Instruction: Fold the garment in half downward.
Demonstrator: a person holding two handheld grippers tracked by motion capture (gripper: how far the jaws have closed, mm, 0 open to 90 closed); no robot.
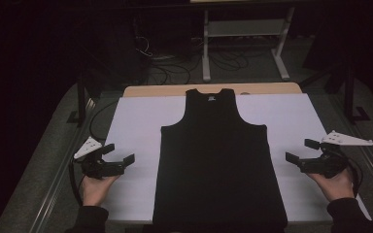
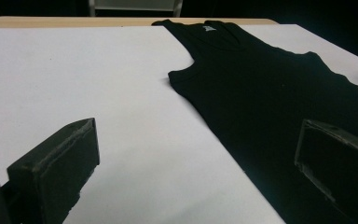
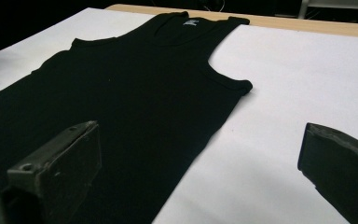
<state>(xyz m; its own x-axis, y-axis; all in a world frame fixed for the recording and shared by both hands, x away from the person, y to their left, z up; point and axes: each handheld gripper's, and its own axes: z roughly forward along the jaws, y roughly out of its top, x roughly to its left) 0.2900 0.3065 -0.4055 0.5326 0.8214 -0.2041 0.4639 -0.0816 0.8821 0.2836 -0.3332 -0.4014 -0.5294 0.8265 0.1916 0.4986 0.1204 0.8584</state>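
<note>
Black tank top [image 1: 218,160], neck label unreadable, lies flat between left gripper [image 1: 118,153] and right gripper [image 1: 302,151], jaws apart.

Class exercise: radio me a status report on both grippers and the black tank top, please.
Left gripper open, empty, left of tank top. Right gripper open, empty, on its right. Tank top flat on white sheet, untouched. Nothing in the way.

Bare white sheet [image 1: 131,121] beside the tank top [image 1: 218,160]

The tank top [image 1: 218,160] lies flat on the bench [image 1: 136,121], between the left gripper [image 1: 119,154] and right gripper [image 1: 303,150], clear of both jaws.
</note>
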